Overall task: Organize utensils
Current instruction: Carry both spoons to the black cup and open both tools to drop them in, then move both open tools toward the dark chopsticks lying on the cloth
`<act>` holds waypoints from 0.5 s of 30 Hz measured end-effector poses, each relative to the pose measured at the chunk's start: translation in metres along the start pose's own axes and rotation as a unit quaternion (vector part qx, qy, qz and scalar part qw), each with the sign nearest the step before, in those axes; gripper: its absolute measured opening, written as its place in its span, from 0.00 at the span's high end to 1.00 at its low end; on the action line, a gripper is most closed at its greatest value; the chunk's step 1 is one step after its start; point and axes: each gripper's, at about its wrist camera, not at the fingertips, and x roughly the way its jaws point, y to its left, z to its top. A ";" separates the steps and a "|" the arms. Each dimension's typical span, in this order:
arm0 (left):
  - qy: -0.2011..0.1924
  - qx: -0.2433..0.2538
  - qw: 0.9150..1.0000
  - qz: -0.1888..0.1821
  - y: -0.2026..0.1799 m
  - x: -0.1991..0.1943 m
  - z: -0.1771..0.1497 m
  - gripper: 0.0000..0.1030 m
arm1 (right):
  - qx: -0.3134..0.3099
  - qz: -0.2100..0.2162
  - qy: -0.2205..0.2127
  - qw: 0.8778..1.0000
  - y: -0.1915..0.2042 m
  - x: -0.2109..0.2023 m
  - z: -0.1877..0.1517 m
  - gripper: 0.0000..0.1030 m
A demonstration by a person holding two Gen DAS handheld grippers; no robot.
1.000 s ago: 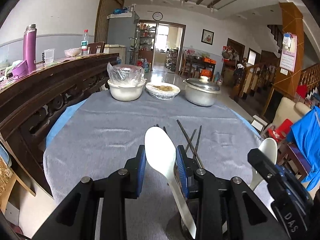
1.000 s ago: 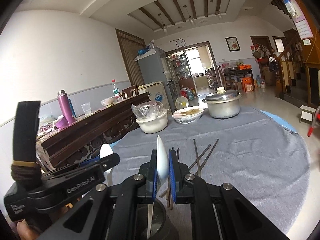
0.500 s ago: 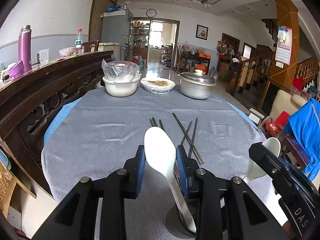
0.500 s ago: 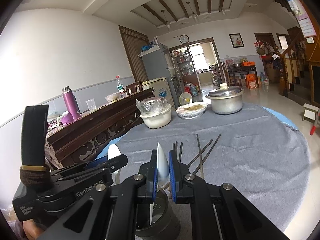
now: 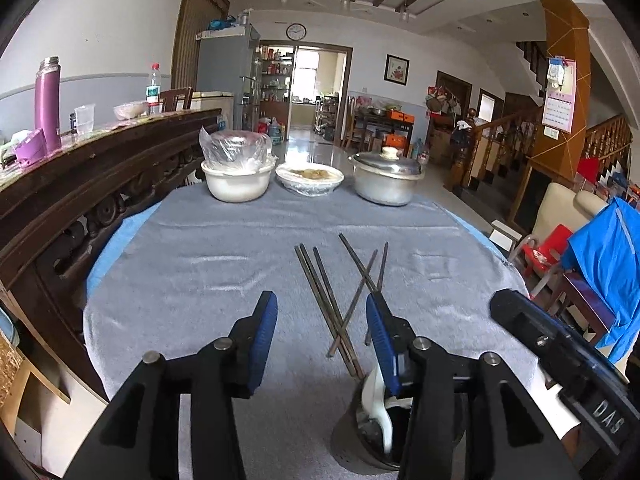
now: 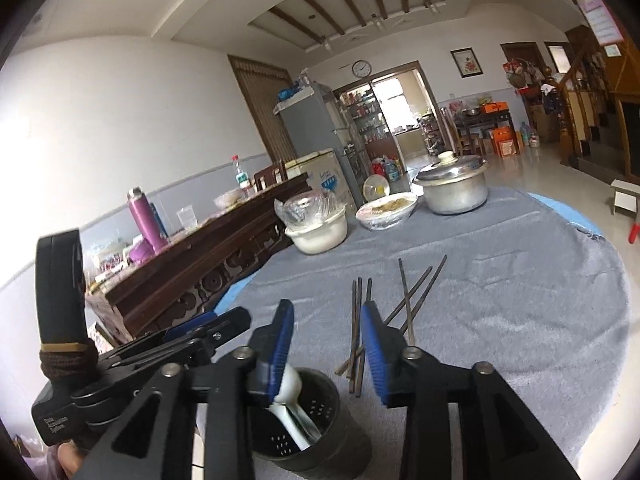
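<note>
A dark metal utensil holder (image 6: 316, 436) stands on the grey cloth near the table's front edge, with white spoons (image 6: 290, 394) standing in it. It also shows in the left wrist view (image 5: 360, 436), with a white spoon (image 5: 376, 404) inside. Several dark chopsticks (image 5: 340, 296) lie loose on the cloth just beyond it; they also show in the right wrist view (image 6: 384, 320). My left gripper (image 5: 322, 326) is open and empty above the holder's left side. My right gripper (image 6: 326, 334) is open and empty above the holder.
At the table's far edge stand a white bowl under plastic wrap (image 5: 236, 176), a plate of food (image 5: 310, 178) and a lidded metal pot (image 5: 386, 180). A dark carved wooden sideboard (image 5: 80, 184) runs along the left. Chairs and blue cloth (image 5: 600, 256) stand at the right.
Both grippers have opened and let go of their white spoons, which now stand in the holder. Both grippers have risen slightly.
</note>
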 end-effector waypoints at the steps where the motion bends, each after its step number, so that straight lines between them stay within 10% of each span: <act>1: -0.003 -0.003 1.000 0.002 0.002 -0.002 0.002 0.53 | 0.003 -0.001 -0.005 1.000 -0.002 -0.002 0.002 0.62; 15: -0.008 -0.067 0.997 0.030 0.055 0.002 0.019 0.49 | 0.043 -0.029 -0.002 0.999 -0.034 -0.001 0.008 0.63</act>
